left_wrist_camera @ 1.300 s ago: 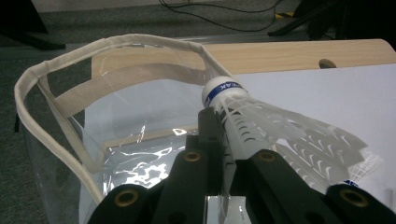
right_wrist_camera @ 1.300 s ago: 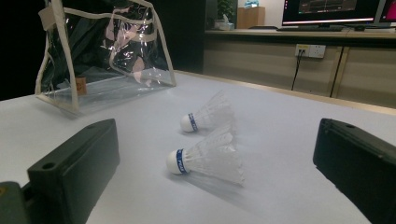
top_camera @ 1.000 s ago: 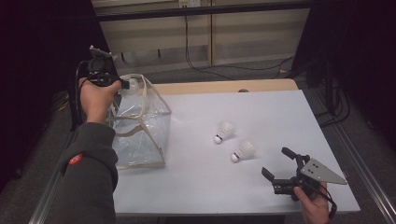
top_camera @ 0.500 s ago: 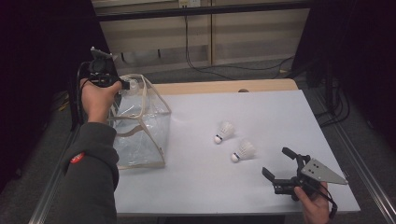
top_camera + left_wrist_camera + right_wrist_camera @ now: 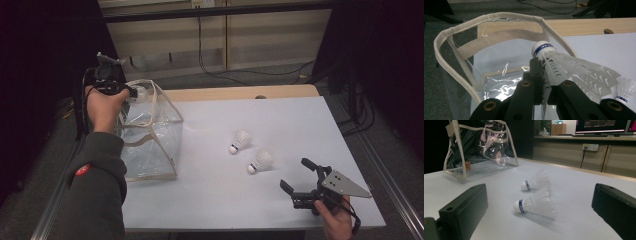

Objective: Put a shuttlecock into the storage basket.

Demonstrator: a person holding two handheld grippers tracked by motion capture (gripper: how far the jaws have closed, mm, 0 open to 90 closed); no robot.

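My left gripper (image 5: 131,92) is held over the open top of a clear plastic bag (image 5: 150,131) with cream trim at the table's left. It is shut on a white shuttlecock (image 5: 574,67) with a blue band, cork pointing away over the bag's rim (image 5: 461,32); the left gripper (image 5: 546,75) grips its feather skirt. Two more shuttlecocks (image 5: 241,141) (image 5: 260,161) lie on the white table, mid-right. My right gripper (image 5: 300,177) rests low near the front right edge, open, its jaws wide apart just short of the nearer shuttlecock (image 5: 534,205); the farther shuttlecock (image 5: 534,182) lies behind.
The white tabletop (image 5: 280,120) has a wooden strip along its far edge (image 5: 240,93). Cables trail on the floor beyond. The bag (image 5: 479,147) stands upright to the left in the right gripper view. A person's sleeve (image 5: 97,185) reaches along the table's left side.
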